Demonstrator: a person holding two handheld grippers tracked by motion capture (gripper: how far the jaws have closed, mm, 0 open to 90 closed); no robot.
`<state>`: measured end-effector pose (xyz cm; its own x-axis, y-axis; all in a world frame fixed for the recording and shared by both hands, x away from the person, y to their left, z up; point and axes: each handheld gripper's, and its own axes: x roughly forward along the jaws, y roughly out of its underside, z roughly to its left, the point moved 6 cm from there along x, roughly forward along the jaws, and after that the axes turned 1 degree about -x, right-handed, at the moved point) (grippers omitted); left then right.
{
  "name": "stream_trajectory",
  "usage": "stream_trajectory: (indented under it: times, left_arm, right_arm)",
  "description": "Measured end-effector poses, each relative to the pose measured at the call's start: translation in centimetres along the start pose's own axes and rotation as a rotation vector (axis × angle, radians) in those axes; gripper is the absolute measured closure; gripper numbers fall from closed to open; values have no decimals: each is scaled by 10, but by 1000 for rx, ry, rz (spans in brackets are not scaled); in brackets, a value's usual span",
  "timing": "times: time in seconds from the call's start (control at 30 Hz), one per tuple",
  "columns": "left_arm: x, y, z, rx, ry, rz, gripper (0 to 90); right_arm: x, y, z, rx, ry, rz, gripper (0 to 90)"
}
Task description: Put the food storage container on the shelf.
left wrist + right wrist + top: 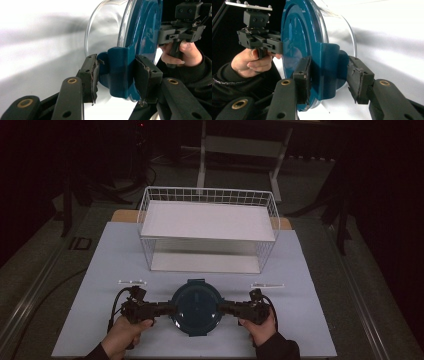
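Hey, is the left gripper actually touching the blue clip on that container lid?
Touching. In the left gripper view, both pads of the left gripper press against the sides of the lid's blue clip, no gap showing.

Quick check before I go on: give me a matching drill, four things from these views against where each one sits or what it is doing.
Things:
1. left gripper
2. right gripper
3. wire basket
4. lid

States:
A. stands at the far side of the table
B. blue, on top of a clear bowl
C. clamps the clip at the lid's left side in the high view
D. jaws around the clip at the lid's right side in the high view

Pairs: 1-C, 2-D, 3-A, 4-B
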<state>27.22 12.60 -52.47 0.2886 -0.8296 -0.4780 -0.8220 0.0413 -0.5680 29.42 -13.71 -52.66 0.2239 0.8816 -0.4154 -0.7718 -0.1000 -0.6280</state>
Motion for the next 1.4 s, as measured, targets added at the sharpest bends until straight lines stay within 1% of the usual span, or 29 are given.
stream_trajectory:
  times: [0.03, 0.1, 0.17, 0.23, 0.3, 0.37, 0.47, 0.53, 0.57, 0.67, 0.77, 0.83, 0.93, 1.1, 1.2, 1.27, 1.3, 1.33, 1.4]
  left_arm:
    - [-2, -3, -3, 20, -3, -10, 561]
    - [-4, -10, -6, 41, -15, -24, 560]
    - [-5, -16, -9, 62, -30, -28, 560]
    - [-4, -21, -11, 77, -31, -34, 559]
    - [-3, -26, -13, 91, -28, -50, 559]
    - [-2, -31, -13, 113, -23, -61, 558]
    - [2, -38, -14, 118, -18, -70, 559]
    - [4, -43, -14, 124, -15, -75, 559]
    - [5, -46, -14, 134, -18, -78, 559]
    - [7, -53, -14, 148, -15, -88, 559]
    - [10, -59, -13, 155, -14, -100, 559]
    - [12, -62, -12, 161, -10, -110, 559]
    - [17, -68, -10, 169, -8, -126, 559]
    - [25, -76, -5, 168, -6, -153, 558]
    - [29, -82, -1, 173, -11, -165, 557]
    - [32, -86, 2, 182, -12, -178, 557]
    - [33, -88, 3, 179, -14, -183, 557]
    - [35, -89, 5, 177, -18, -182, 557]
    - [37, -92, 9, 181, -28, -181, 556]
  right_arm:
    - [-2, -3, 2, -18, 0, -4, 566]
    - [-4, -7, 5, -33, -5, -12, 567]
    - [-5, -11, 6, -40, -6, -20, 567]
    - [-7, -14, 5, -40, -7, -28, 566]
    - [-10, -19, 5, -54, 2, -35, 566]
    - [-13, -23, 6, -68, 12, -44, 567]
    - [-18, -31, 6, -89, 31, -50, 566]
    - [-20, -36, 4, -90, 35, -57, 566]
    - [-21, -38, 3, -94, 38, -58, 566]
    - [-23, -44, 2, -108, 48, -71, 566]
    - [-25, -50, 0, -120, 55, -80, 566]
    - [-26, -54, -2, -122, 58, -84, 567]
    - [-27, -59, -6, -137, 66, -90, 566]
    - [-28, -70, -15, -150, 81, -102, 566]
    - [-28, -75, -21, -149, 86, -104, 566]
    - [-27, -78, -25, -144, 86, -116, 566]
    - [-26, -79, -28, -144, 87, -121, 566]
    - [-25, -80, -30, -140, 87, -130, 565]
    - [-23, -81, -35, -132, 90, -128, 565]
